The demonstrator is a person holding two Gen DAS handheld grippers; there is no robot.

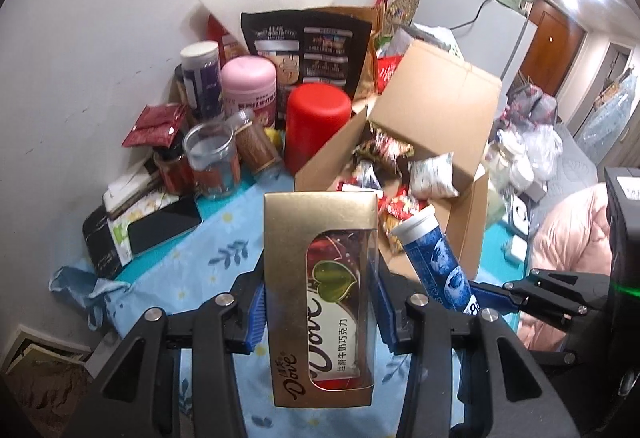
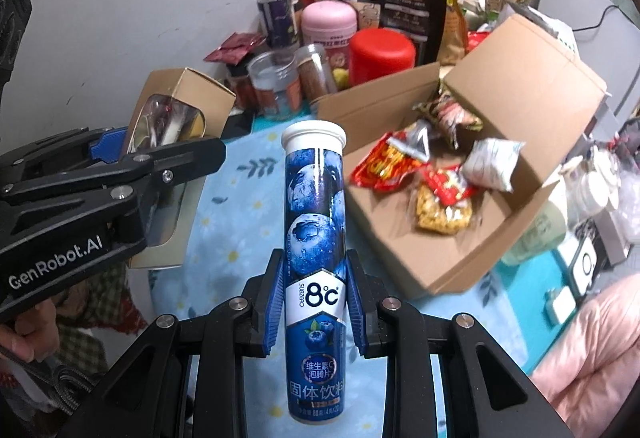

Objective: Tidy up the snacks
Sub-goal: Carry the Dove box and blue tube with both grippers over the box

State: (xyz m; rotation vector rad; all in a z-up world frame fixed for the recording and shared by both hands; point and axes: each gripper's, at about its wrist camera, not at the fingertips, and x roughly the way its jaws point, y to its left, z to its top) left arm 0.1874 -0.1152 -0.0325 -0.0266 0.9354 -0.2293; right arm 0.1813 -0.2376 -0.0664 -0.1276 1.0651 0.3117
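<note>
My left gripper (image 1: 320,302) is shut on a gold Dove chocolate box (image 1: 320,278), held above the blue floral tablecloth (image 1: 200,262). My right gripper (image 2: 316,302) is shut on a blue blueberry tablet tube (image 2: 314,238) with a white cap. The tube also shows in the left wrist view (image 1: 432,258), right of the Dove box. In the right wrist view the left gripper (image 2: 160,154) and the Dove box (image 2: 176,110) are at the left. An open cardboard box (image 2: 472,246) with several snack packets (image 2: 440,198) lies ahead, to the right of both grippers.
Jars stand against the wall: a red canister (image 1: 316,126), a pink-lidded jar (image 1: 250,86), a clear jar (image 1: 214,162). A big black snack bag (image 1: 308,42) leans behind them. A tissue pack and a black case (image 1: 140,226) lie at the left. Bedding (image 1: 568,238) is at the right.
</note>
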